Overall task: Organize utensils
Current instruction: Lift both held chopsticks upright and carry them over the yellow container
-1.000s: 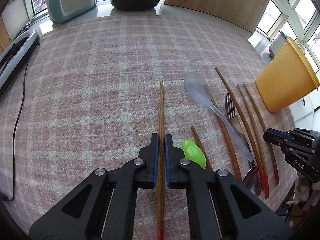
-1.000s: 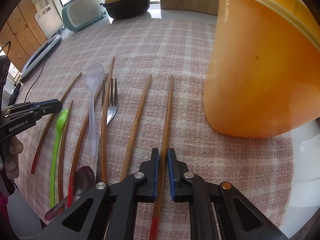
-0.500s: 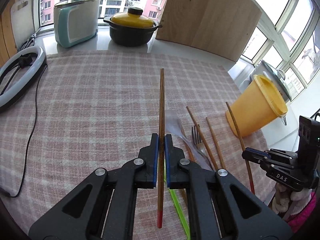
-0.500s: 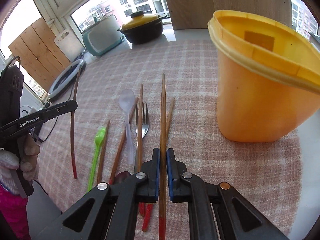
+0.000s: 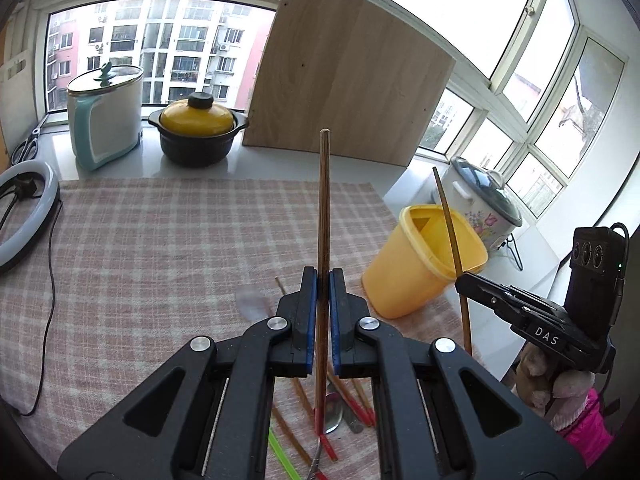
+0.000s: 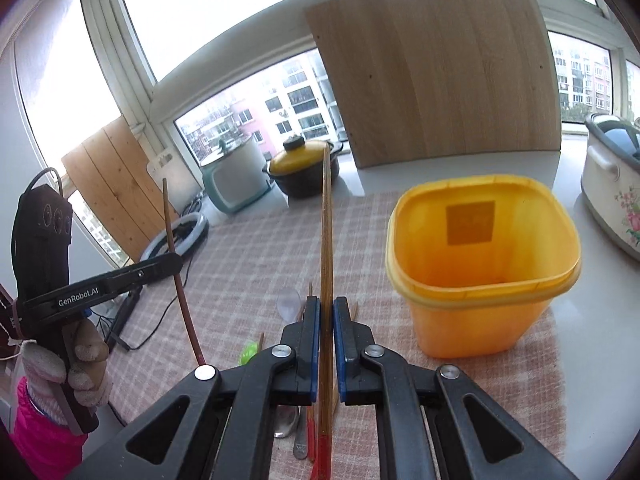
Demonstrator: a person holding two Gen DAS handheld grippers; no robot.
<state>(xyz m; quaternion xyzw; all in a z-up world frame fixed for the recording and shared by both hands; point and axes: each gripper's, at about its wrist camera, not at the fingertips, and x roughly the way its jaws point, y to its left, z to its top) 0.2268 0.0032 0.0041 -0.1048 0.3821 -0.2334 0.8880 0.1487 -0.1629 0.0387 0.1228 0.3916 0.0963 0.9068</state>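
Both tongs are clamped on a chopstick apiece: the left tongs (image 5: 323, 316) pinch the left chopstick (image 5: 323, 216) low on its shaft, red tip down, and the right tongs (image 6: 326, 332) grip the right chopstick (image 6: 326, 240) the same way, upright and clear of the desk (image 5: 160, 240), likely for dropping end-first. Below lie the leftover utensils (image 5: 340, 412); further out, the empty yellow bin (image 6: 480, 264) stands just right of the right tongs.
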